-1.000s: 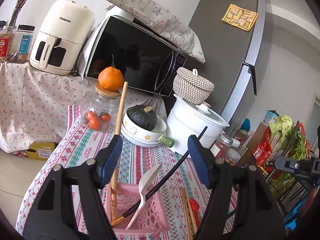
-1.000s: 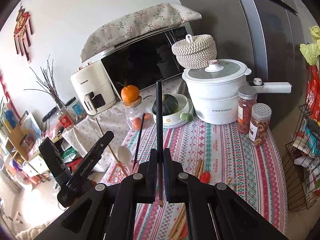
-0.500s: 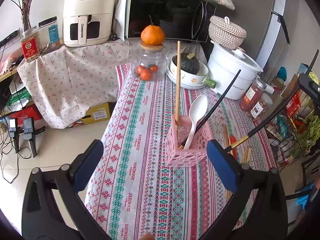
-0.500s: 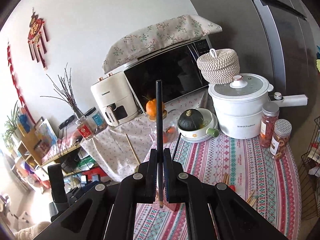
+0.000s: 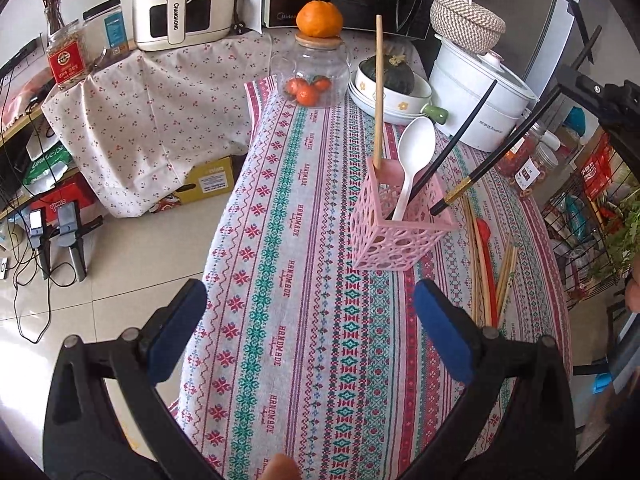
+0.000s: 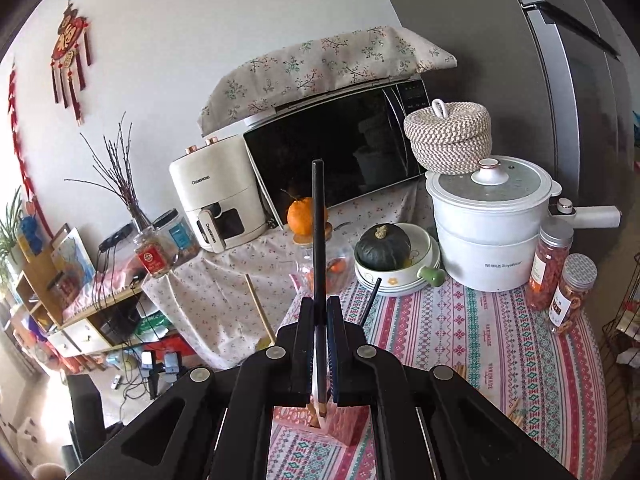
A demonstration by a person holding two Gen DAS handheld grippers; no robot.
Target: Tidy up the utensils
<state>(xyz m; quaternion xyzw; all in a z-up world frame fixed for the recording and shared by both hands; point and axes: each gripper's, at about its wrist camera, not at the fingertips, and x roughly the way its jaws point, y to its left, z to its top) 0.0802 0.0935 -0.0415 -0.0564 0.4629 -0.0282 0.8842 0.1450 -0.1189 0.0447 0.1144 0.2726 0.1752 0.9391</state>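
The left gripper (image 5: 308, 324) had backed off the pink basket (image 5: 400, 224), jaws wide and empty; the right gripper (image 6: 319, 344), clenched on a black chopstick (image 6: 318, 232), seemingly neared it.

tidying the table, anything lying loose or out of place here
Yes: several wooden chopsticks and a red spoon lie loose on the tablecloth right of the pink holder, not in it like the white spoon.
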